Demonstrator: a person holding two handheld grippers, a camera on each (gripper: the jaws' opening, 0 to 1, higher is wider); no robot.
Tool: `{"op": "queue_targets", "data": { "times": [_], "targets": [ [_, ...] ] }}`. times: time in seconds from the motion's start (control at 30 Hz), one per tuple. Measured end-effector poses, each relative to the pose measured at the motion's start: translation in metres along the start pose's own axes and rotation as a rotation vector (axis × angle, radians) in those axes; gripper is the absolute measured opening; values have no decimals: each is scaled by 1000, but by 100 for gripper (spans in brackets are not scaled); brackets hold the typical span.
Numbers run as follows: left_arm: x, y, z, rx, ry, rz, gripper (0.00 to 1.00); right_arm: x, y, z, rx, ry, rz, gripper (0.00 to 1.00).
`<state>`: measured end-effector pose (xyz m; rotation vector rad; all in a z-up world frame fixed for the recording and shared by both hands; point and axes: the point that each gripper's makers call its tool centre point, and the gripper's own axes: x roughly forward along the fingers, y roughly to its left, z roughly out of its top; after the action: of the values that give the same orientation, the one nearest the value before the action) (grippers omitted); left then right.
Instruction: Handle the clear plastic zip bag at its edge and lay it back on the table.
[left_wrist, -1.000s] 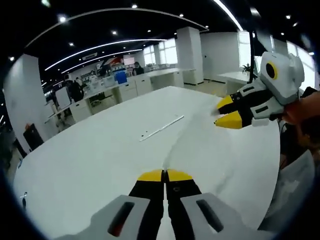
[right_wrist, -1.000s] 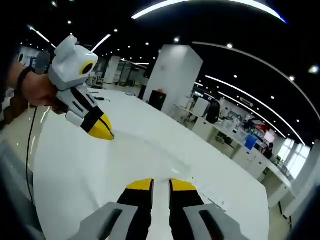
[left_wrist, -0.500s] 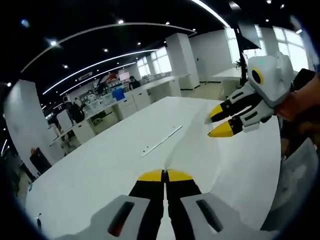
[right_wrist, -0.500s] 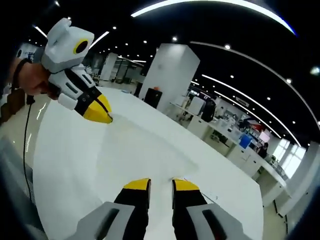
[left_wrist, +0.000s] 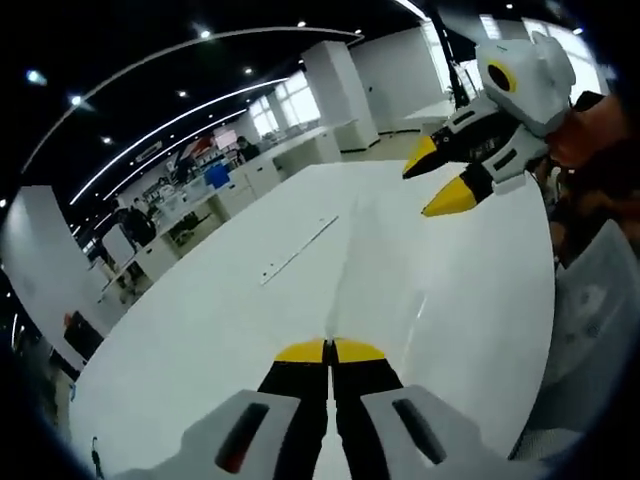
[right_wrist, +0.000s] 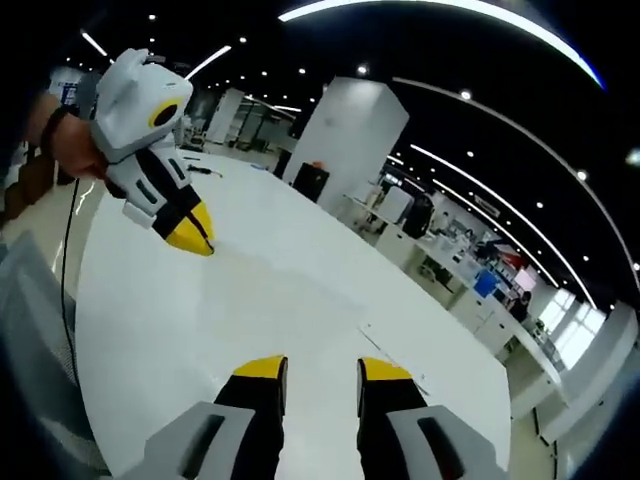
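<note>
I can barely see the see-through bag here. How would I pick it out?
Start with the big white table. Over it stretches the clear plastic zip bag, its near edge pinched in the shut fingers of the left gripper. It is nearly invisible; only its thin straight zip strip and faint creases mark it against the white top.

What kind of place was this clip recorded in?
Most likely a large open-plan office: long rows of desks with people at them, linear ceiling lights, square white columns, and a big white table under the grippers.
</note>
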<state>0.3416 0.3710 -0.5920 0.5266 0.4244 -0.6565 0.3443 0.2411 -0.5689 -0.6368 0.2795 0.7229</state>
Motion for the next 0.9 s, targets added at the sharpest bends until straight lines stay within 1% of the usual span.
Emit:
{"op": "queue_targets", "data": {
  "times": [0.03,0.07,0.1,0.13,0.17,0.2,0.23,0.3,0.33,0.37,0.4,0.43,0.5,0.67,0.73,0.77,0.8,0.83,0.87,0.9],
  "targets": [
    [1,0,0,6,0,-3,0,1,4,4,-28,-5,30,24],
    [2,0,0,16,-2,-6,0,3,6,8,-95,6,41,23],
    [2,-1,0,27,-1,-8,0,4,7,10,-145,13,40,23],
    [2,-3,-1,41,3,-11,0,6,13,17,-175,8,62,23],
    [2,-4,-1,55,5,-14,0,7,15,19,-180,4,71,23],
    [0,-8,0,73,7,-19,0,8,22,29,-186,-15,94,23],
    [1,-8,0,94,8,-24,0,10,29,38,-218,-28,116,22],
    [1,-11,1,125,11,-30,0,13,37,47,-271,-28,143,21],
    [-1,-14,2,139,13,-33,0,14,43,53,-330,-29,155,21],
    [-2,-16,3,148,14,-35,0,16,48,56,-366,-27,173,21],
    [-4,-19,4,164,15,-40,0,19,56,58,-399,-21,205,20],
    [-4,-20,4,169,15,-41,0,20,61,60,-424,-22,219,20],
    [-2,-22,5,196,16,-48,0,25,71,62,-466,-22,256,18],
    [-3,-27,5,232,18,-56,0,34,86,58,-539,-15,307,16],
    [-2,-27,3,263,19,-57,0,37,93,54,-584,-11,338,13],
    [-2,-28,2,270,20,-58,0,38,93,53,-602,-9,340,11],
    [-4,-30,1,292,24,-60,0,39,95,50,-641,-2,349,10],
    [-4,-30,-1,312,30,-63,0,40,97,48,-658,2,355,10],
    [-4,-33,-4,361,39,-72,0,39,100,47,-685,7,363,9],
    [-5,-34,-7,372,44,-75,0,38,102,47,-696,10,369,9]
  ]
}}
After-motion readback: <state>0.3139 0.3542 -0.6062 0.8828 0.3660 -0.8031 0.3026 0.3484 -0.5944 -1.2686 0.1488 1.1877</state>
